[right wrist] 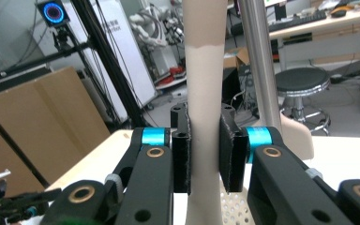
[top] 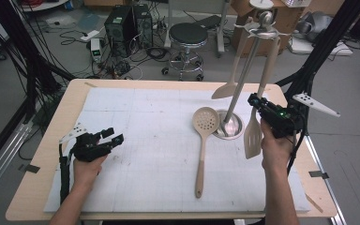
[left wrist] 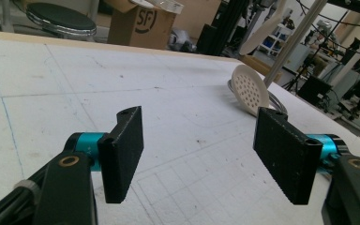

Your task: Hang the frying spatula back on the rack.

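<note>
The slotted turner (top: 253, 133) hangs nearly upright at the right of the bench (top: 47, 187), its long axis running from the hooks at the top of the utensil stand (top: 243, 70) down to its blade just above the white mat (top: 136, 122), and we judge the coming move turns on that vertical line: the handle must travel up or down along it to clear or seat the hook. Our right tool (top: 258, 101) meets the handle from the side, well above the blade; in the right gripper view its pads (right wrist: 182, 154) press the beige handle (right wrist: 206, 93) on both sides, holding it. A second spatula (top: 229, 70) hangs beside it. The skimmer (top: 202, 140) lies flat on the mat, head beside the stand's base, handle toward us, between the two hands. Our left tool (top: 108, 137) rests well apart at the left, jaws wide and holding nothing.
</note>
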A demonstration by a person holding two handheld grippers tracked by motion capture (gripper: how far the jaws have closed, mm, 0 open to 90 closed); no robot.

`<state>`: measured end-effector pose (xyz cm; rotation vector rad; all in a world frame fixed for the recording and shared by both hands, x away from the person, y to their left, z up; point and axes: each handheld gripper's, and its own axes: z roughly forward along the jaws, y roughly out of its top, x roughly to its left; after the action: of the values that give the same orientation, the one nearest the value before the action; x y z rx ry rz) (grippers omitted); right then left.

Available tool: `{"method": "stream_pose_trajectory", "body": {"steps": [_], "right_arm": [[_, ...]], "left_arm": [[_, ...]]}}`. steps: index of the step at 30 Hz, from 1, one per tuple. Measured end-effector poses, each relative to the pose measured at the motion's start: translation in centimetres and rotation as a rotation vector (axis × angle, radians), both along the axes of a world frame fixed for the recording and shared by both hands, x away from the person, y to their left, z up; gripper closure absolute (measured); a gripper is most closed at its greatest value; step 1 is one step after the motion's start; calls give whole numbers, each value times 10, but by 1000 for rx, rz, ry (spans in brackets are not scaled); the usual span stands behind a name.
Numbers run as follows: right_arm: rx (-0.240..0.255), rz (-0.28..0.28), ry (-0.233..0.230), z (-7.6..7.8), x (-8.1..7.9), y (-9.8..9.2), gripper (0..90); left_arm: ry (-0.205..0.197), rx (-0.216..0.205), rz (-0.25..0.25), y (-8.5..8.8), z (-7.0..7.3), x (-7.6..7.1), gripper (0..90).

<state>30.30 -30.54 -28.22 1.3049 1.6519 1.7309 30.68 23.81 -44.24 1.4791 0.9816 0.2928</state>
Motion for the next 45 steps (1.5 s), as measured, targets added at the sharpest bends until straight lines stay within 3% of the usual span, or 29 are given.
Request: {"method": "stream_pose_trajectory", "body": {"steps": [11,16,19,20,24,29,31,34,37,41,45], "right_arm": [[-17,14,31,-4,8,4,781],[10,0,37,-7,11,2,752],[40,-3,45,-8,14,-1,578],[47,-25,49,-8,13,-2,562],[107,-56,18,-10,12,-9,544],[184,-102,-59,-5,6,-18,529],[215,-119,-101,-1,5,-23,546],[251,-139,-156,6,4,-29,644],[268,-126,-208,15,6,-34,724],[263,-143,-223,27,11,-35,862],[231,-151,-248,39,16,-31,898]], "left_arm": [[1,-4,1,0,0,0,340],[0,-4,3,0,0,0,340],[0,-6,3,0,0,0,340],[1,-6,3,0,0,0,340],[0,-7,3,0,0,-1,340],[-2,-6,0,0,0,-1,340],[-2,-5,1,0,0,-1,340],[0,-3,3,0,0,0,340],[1,-7,3,0,0,-1,340],[-1,-5,6,0,0,0,340],[-3,-3,5,1,1,-1,340]]}}
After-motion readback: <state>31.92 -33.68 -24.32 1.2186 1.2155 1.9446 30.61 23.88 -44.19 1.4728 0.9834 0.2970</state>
